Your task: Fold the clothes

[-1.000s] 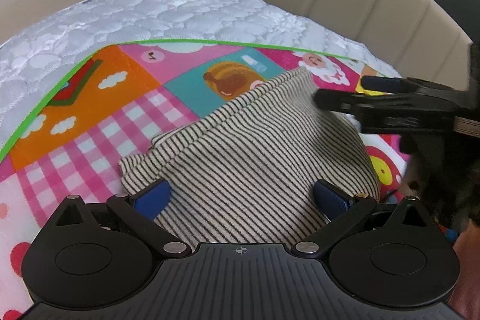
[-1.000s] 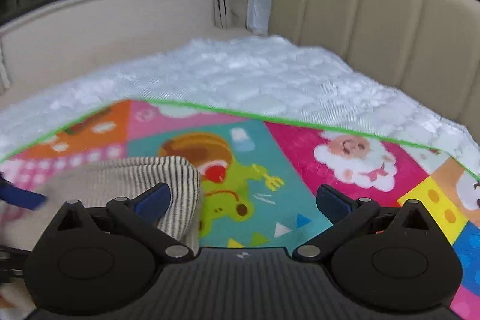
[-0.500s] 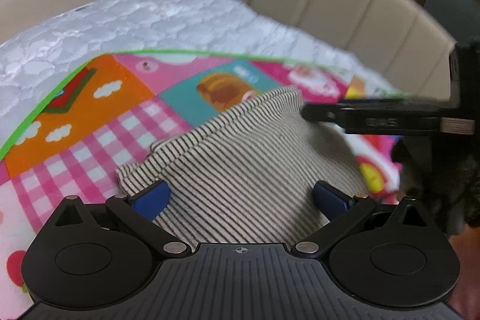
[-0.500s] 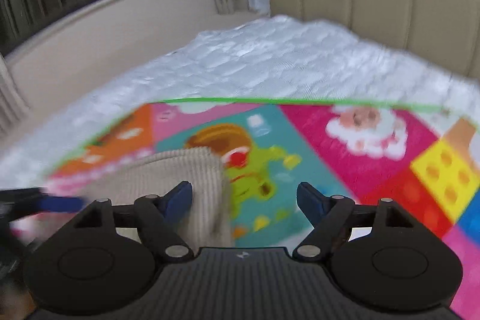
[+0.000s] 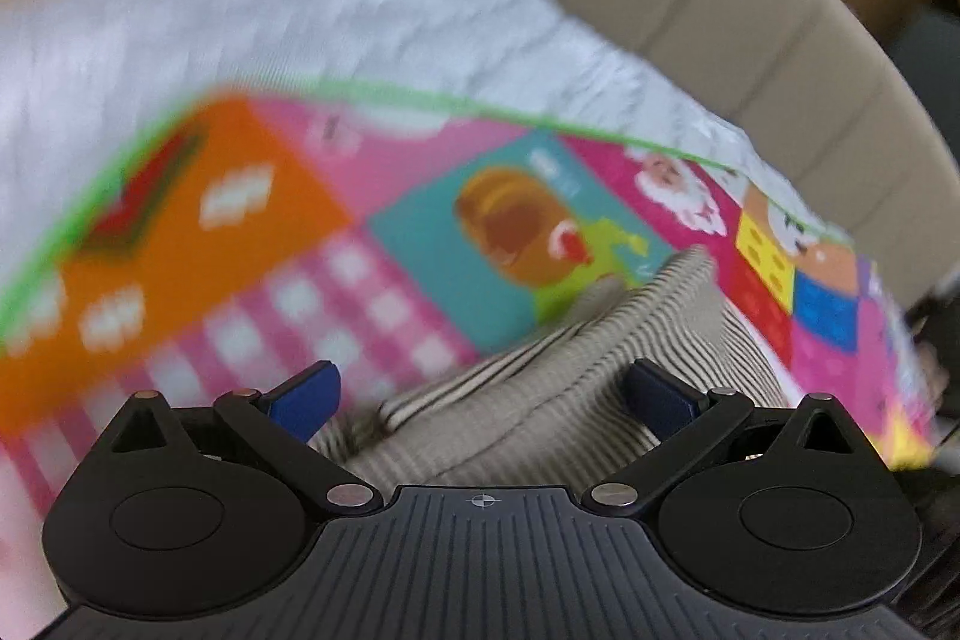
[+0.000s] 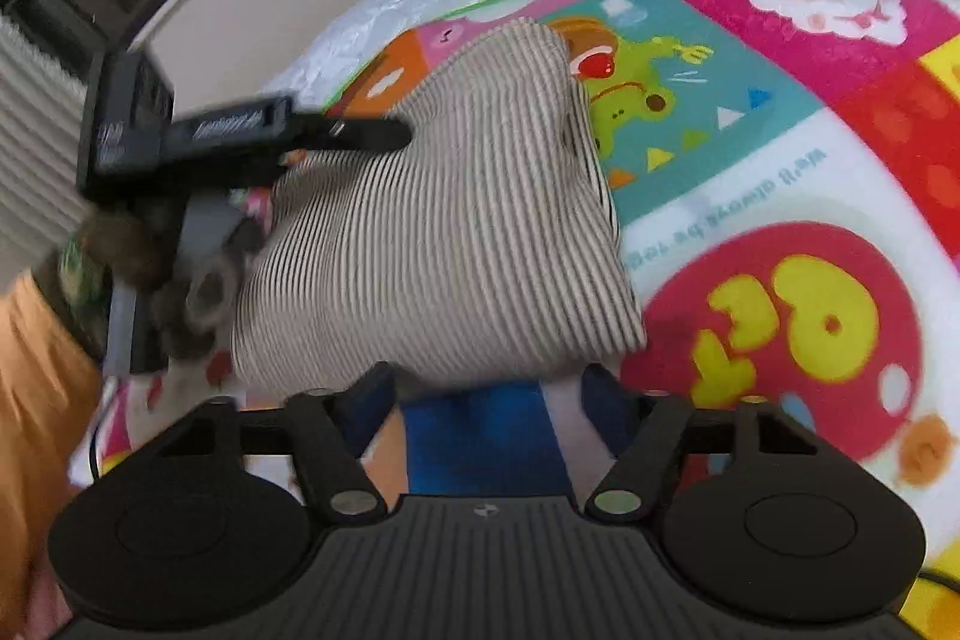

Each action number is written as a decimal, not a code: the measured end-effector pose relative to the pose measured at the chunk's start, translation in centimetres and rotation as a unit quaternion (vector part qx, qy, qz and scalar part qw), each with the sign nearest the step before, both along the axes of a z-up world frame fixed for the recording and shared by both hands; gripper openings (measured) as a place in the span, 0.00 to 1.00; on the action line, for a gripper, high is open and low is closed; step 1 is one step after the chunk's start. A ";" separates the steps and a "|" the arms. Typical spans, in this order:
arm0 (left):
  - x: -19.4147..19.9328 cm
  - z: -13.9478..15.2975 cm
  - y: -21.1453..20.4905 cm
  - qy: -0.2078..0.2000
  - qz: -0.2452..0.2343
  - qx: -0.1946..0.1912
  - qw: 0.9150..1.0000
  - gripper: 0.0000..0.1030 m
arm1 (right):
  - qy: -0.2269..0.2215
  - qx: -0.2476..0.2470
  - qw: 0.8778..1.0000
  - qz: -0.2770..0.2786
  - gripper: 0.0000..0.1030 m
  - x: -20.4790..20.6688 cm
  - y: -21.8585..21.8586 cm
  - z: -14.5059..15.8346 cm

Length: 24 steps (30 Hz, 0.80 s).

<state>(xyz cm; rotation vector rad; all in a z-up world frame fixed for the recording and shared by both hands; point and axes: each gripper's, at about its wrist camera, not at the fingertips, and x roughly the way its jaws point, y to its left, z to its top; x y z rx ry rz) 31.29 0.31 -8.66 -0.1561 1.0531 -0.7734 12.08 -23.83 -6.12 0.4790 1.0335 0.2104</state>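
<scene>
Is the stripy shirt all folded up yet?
Mostly. The stripy shirt already lies as a compact bundle on the colourful mat. The right hand-held gripper is closing at its near edge with nothing between its pads; the left hand-held gripper is open over the cloth. Any last fold or tidying is left.

Both wrist views look steeply down, close above the colourful cartoon-printed play mat point(image 5: 384, 196); both share the folded beige striped garment point(image 6: 444, 220).
</scene>
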 end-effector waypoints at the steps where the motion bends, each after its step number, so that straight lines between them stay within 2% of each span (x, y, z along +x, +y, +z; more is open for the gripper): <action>1: 0.1 -0.3 0.4 0.011 0.003 -0.007 1.000 1.00 | 0.004 0.009 1.000 -0.004 0.62 0.7 -0.4 -0.2; 4: -0.1 -0.7 1.3 0.028 0.006 -0.013 0.999 0.98 | 0.001 0.011 1.000 -0.007 0.62 2.6 -1.4 -0.1; 7: -0.9 -0.6 2.1 0.044 0.006 -0.012 0.999 0.97 | -0.026 -0.012 0.999 -0.018 0.62 4.2 -2.1 0.5; 11: -3.8 -0.2 2.0 0.055 -0.025 0.008 0.998 0.97 | -0.073 -0.037 0.996 -0.037 0.62 6.5 -3.0 1.4; 14: -6.2 -0.3 1.4 0.083 -0.043 -0.009 0.996 0.96 | -0.128 -0.082 0.988 -0.034 0.62 8.0 -2.6 1.9; 16: -7.9 -0.6 0.2 0.100 -0.065 -0.027 0.993 0.96 | -0.142 -0.110 0.983 -0.026 0.63 8.9 -2.1 1.9; 19: -10.7 -0.7 -2.0 0.103 -0.091 -0.044 0.990 0.96 | -0.149 -0.126 0.981 -0.016 0.64 8.7 -1.5 2.7; 21: -11.6 -0.2 -2.6 0.094 -0.097 -0.041 0.990 0.96 | -0.163 -0.136 0.977 -0.004 0.71 7.3 -1.2 3.8; 22: -11.7 0.3 -2.3 0.087 -0.095 -0.040 0.991 0.96 | -0.172 -0.145 0.974 0.004 0.77 6.5 -0.9 4.3; 24: -11.3 1.4 -0.9 0.077 -0.063 -0.059 0.993 0.97 | -0.189 -0.170 0.967 0.026 0.78 4.5 0.0 5.0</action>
